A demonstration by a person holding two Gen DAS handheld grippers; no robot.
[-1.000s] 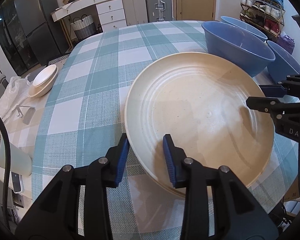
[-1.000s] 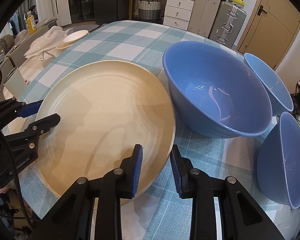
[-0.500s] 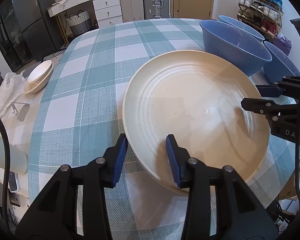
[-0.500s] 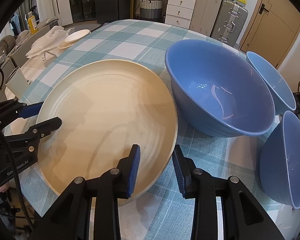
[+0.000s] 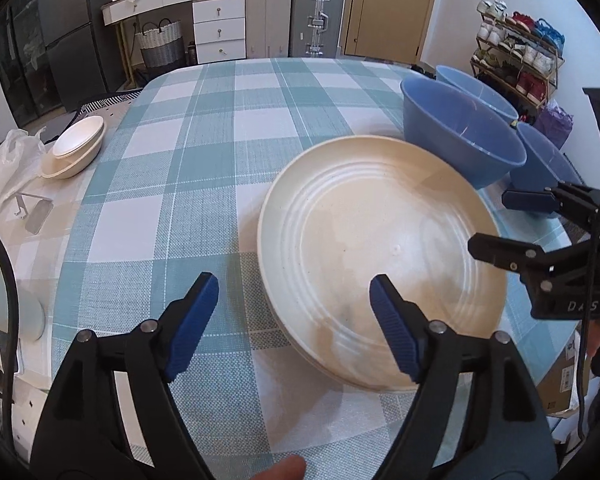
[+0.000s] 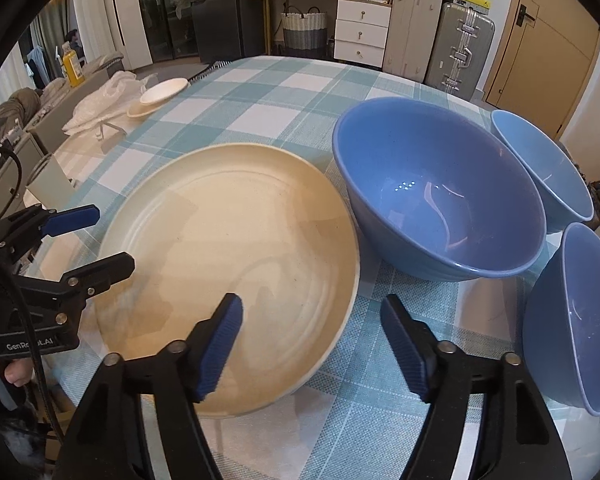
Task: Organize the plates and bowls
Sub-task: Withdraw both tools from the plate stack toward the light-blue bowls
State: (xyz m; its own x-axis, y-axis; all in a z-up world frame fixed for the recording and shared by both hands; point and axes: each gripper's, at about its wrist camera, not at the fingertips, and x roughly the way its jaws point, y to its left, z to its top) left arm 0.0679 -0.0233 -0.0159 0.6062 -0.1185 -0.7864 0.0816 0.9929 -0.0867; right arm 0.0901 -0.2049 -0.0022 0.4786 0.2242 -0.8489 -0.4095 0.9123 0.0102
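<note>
Both grippers are released: the left gripper (image 5: 294,322) and right gripper (image 6: 312,346) have just been opened wide, each straddling the rim of the cream plate (image 5: 380,256) with no pad touching it. A second ago that rim was pinched on both sides. Now the plate is left flat on the checked tablecloth (image 5: 204,128), touching the large blue bowl (image 6: 440,196). Stiff, glazed, probably slippery and breakable ware is judged here; the thin rim is best taken at opposite edges.

White lettering "GenRo..t.AI", partly hidden by a cable, stands on the left tongs (image 6: 88,236); "DA S" on the right tongs (image 5: 504,224).
</note>
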